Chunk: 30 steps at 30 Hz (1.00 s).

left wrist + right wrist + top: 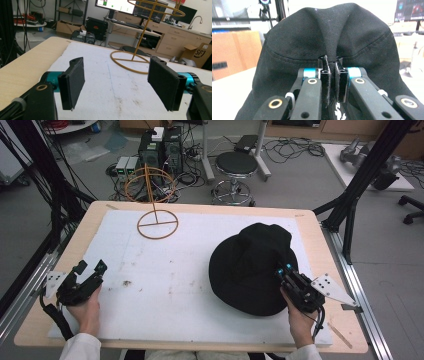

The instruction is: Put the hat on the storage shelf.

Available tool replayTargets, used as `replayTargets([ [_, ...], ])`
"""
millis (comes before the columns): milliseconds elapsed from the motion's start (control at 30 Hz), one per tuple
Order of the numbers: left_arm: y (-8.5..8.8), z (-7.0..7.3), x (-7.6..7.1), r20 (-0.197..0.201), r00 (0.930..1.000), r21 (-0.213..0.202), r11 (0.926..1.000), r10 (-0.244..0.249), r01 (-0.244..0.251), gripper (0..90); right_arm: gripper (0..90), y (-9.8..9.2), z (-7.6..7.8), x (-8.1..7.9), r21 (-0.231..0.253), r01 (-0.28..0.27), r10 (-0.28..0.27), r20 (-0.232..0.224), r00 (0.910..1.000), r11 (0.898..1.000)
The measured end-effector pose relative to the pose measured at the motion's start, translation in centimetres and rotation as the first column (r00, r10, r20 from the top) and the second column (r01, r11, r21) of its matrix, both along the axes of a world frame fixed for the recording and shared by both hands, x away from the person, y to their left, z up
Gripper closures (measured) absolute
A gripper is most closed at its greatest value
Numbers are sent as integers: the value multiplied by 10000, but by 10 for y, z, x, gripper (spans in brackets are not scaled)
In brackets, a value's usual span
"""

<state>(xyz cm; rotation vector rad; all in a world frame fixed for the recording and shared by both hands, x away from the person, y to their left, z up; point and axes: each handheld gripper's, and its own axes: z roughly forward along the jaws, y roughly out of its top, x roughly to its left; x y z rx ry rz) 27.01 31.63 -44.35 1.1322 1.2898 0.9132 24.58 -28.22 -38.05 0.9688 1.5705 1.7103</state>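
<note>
- The white foam mat [165, 280] covers most of the pale wooden table [90, 217] and bears everything in play; it looks grippy enough that dragging cloth across it would likely bunch it, so a lift seems wiser than a slide.
- The black cotton bucket hat [247, 265] lies on the right half of the mat, brim down, its near edge toward the person. In the right gripper view its cloth rises in a pinched ridge [330, 37] just above the jaws.
- The tan wire hat stand [156, 200], a ring base with an upright post and a hoop on top, stands at the far left of the mat, well apart from the hat.
- The right gripper [286, 271] has its jaws closed tight on a fold of the hat at its near right side. To do this well, I would keep the squeeze firm, raise the hat straight up until the brim hangs free, then carry it toward the stand.
- The left gripper [120, 82] hovers over the mat's near left, jaws spread wide and empty; it could steady the opposite brim.
</note>
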Motion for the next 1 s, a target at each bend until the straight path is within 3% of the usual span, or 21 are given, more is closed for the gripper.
replayTargets([
  [200, 0, 0, 1, -37, 10000, -6, 10000, -31, 31, 299, 865, 12, 13, 17, 804, -105, 44, 746, 9972, 9967],
  [233, -1, 0, 2, -25, 10000, 6, 10000, -22, 22, 299, 865, 19, 18, 23, 1037, -154, 45, 1047, 9945, 9945],
  [333, -1, 0, 2, -13, 10000, -3, 10000, -4, 4, 299, 864, 27, 23, 29, 1259, -274, 123, 1192, 9928, 9917],
  [367, -1, 0, 2, -3, 10000, 10, 10000, -3, 3, 299, 864, 34, 28, 36, 1597, -554, 349, 1286, 9911, 9856],
  [433, -2, 0, 1, 23, 10000, 32, 10000, 7, -7, 299, 865, 43, 35, 42, 1786, -734, 466, 1498, 9876, 9812],
  [600, -1, 0, 3, 30, 10000, 21, 10000, -9, 9, 299, 865, 60, 50, 54, 1838, -886, 545, 1826, 9817, 9790],
  [700, -1, 0, 2, -1, 10000, 1, 10000, -5, 5, 298, 865, 78, 61, 70, 1766, -1010, 659, 1946, 9787, 9791],
  [900, -1, 1, 2, 103, 9999, 11, 10000, 13, -13, 298, 865, 100, 70, 90, 1944, -1080, 725, 1811, 9808, 9749],
  [1000, -1, 1, 2, 153, 9999, 240, 9997, -11, 7, 297, 864, 114, 76, 101, 1837, -994, 642, 1884, 9800, 9779],
])
